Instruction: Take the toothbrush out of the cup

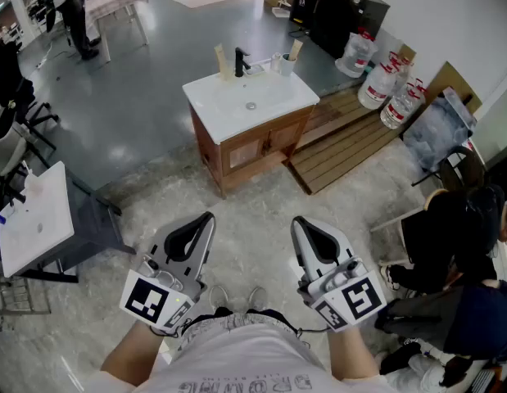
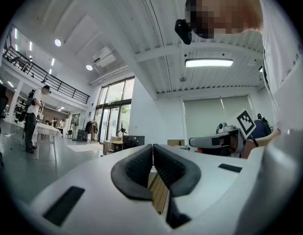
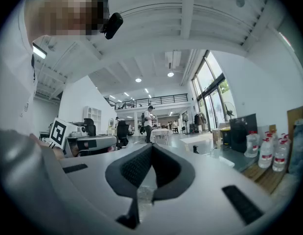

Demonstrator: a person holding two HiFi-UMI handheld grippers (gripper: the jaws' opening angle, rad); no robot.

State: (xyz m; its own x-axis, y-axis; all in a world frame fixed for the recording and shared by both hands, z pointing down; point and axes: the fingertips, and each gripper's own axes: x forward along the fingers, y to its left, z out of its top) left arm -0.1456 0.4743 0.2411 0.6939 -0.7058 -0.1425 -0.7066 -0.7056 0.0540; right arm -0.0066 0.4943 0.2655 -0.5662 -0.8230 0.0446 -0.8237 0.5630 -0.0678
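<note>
A wooden vanity with a white sink top (image 1: 228, 109) stands out on the floor ahead of me, with a black tap (image 1: 239, 60) at its back edge. At the back right corner stands a small cup (image 1: 285, 65), and a light toothbrush (image 1: 296, 49) sticks up out of it. My left gripper (image 1: 207, 218) and right gripper (image 1: 297, 223) are held close to my body, well short of the vanity. Both are shut with nothing between the pads. In the left gripper view the left gripper (image 2: 152, 148) has its jaws meeting, and so does the right gripper (image 3: 152, 147) in its own view.
A wooden pallet (image 1: 345, 136) lies right of the vanity, with plastic bottles (image 1: 382, 85) and a black cabinet (image 1: 344, 13) behind it. A white table (image 1: 36, 219) stands at the left. A person sits at the right (image 1: 450, 236); another stands far back (image 1: 70, 8).
</note>
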